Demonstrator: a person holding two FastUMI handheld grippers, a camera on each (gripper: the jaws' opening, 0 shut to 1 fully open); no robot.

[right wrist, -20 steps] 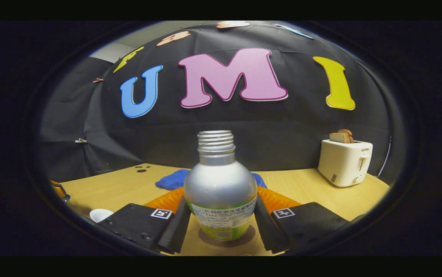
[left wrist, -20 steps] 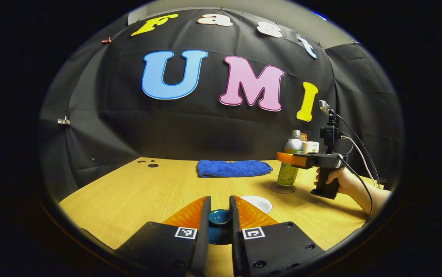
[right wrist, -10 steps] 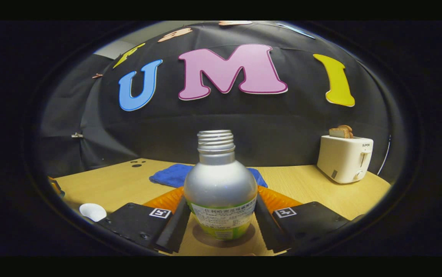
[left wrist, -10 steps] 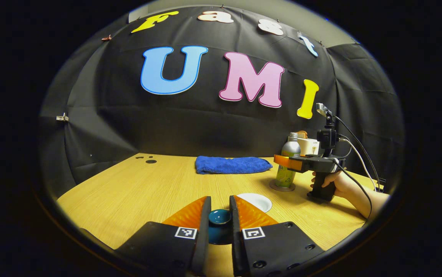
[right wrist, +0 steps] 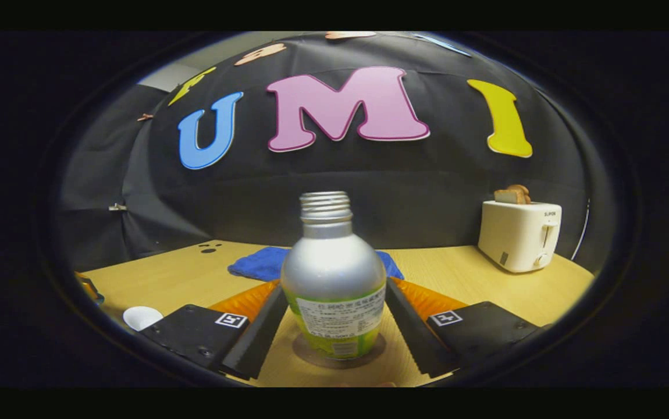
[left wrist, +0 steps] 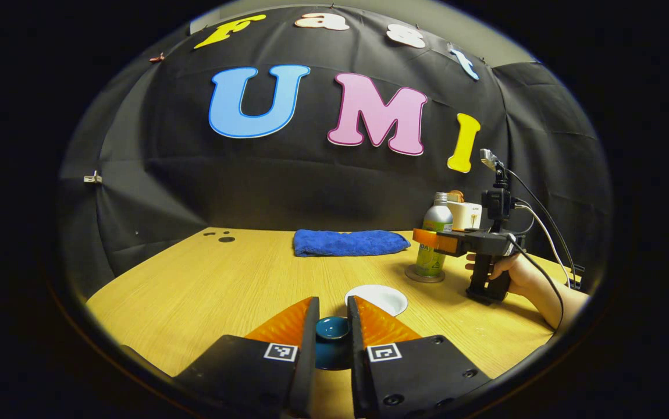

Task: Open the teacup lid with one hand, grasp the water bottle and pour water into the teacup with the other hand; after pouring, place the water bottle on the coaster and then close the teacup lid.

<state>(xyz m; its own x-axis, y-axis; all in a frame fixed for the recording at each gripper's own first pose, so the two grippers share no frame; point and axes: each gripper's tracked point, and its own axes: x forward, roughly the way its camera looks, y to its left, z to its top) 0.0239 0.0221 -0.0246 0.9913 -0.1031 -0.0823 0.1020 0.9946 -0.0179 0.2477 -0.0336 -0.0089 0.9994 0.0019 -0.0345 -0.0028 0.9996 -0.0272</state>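
My left gripper is shut on the knob of the dark teal teacup lid and holds it low over the table. Just beyond its fingers sits a white round teacup, also at the lower left in the right gripper view. The silver water bottle with its green label stands upright and uncapped on the brown coaster. My right gripper stands around the bottle with its fingers spread a little off its sides. The left gripper view has the bottle, coaster and right gripper at the right.
A folded blue towel lies at the back of the wooden table. A white toaster holding toast stands at the back right. A hand holds the right gripper's handle, cables trailing behind it.
The bottle has come down onto the coaster, and the right gripper's fingers have widened off it. The left gripper kept hold of the lid, drifting slightly.
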